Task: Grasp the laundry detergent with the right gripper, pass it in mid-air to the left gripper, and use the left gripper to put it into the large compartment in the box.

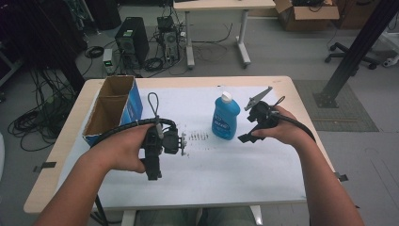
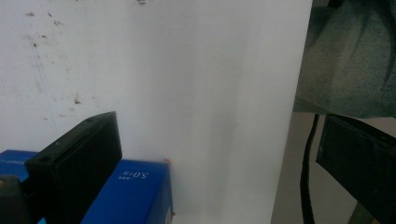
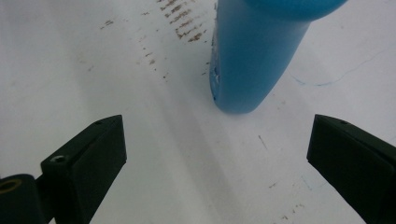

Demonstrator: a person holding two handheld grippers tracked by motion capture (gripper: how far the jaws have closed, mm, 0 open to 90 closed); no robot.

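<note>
The bench (image 1: 263, 169) ran past the left hand-held gripper view's edge; the blue bottle (image 1: 225, 117) stood mid-bench, its top cropped in the right one. Both the left hand-held gripper (image 1: 155, 165) and right hand-held gripper (image 1: 248, 129) gaped wide, empty, touching nothing.

The blue box (image 2: 135, 196) carries white print that reads "5.0" followed by small characters too blurred to make out, seen upside down in the left gripper view. The blue bottle (image 1: 225, 117) has a label, but its lettering is too small to read.
</note>
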